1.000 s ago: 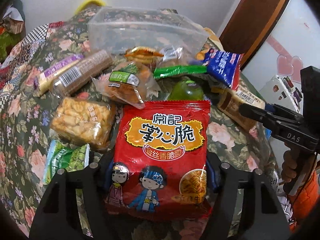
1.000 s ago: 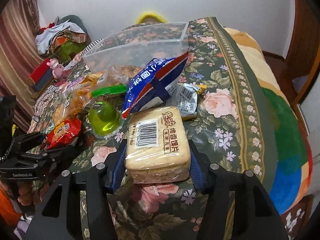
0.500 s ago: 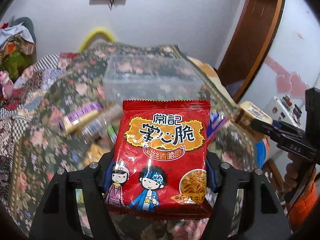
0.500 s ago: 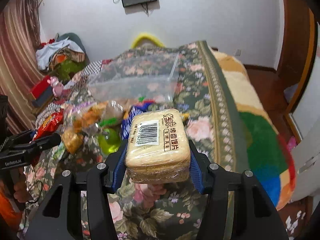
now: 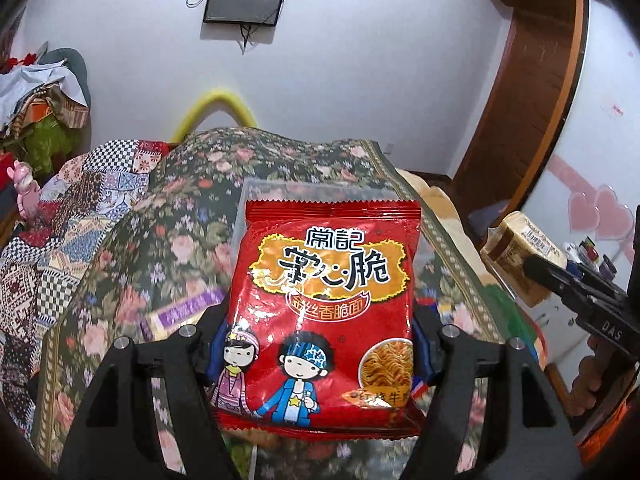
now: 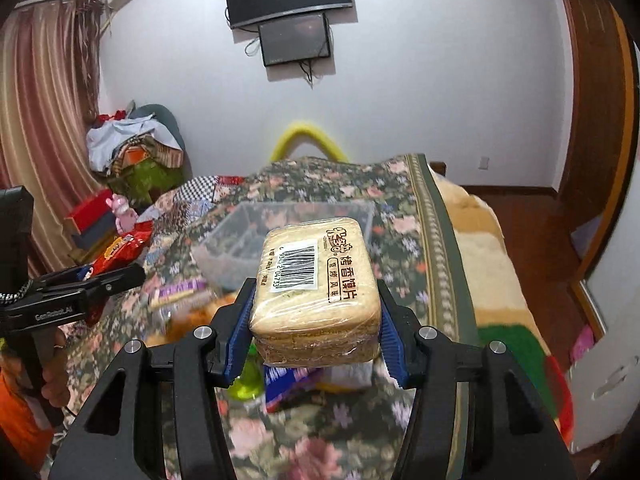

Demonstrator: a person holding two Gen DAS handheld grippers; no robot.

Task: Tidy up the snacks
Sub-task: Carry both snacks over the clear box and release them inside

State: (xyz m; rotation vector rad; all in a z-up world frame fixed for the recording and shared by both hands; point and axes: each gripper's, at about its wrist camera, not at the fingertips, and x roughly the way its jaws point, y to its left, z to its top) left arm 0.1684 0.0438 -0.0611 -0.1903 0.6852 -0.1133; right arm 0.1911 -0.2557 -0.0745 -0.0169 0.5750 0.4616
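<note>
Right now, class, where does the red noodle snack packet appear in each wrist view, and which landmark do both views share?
Left wrist view: the red noodle snack packet fills the centre, clamped between the left gripper fingers.
Right wrist view: it shows at the left edge, above the left gripper's black fingers.
Shared landmark: the clear plastic box on the floral bedspread.

1. Left gripper [image 5: 320,344]: black angular frame; blue ribbed pads lining the fingers [image 5: 425,354]; round silver screw heads set along both arms.
2. Right gripper [image 6: 314,332]: same black frame, blue ribbed pads, silver screws.
3. Markings: white lettering "GenRobot.AI" is noted on the left unit's side in the right wrist view; "DAS" is printed on the right unit.
4. Clothing: an orange sleeve [image 6: 18,420] is worn.
</note>
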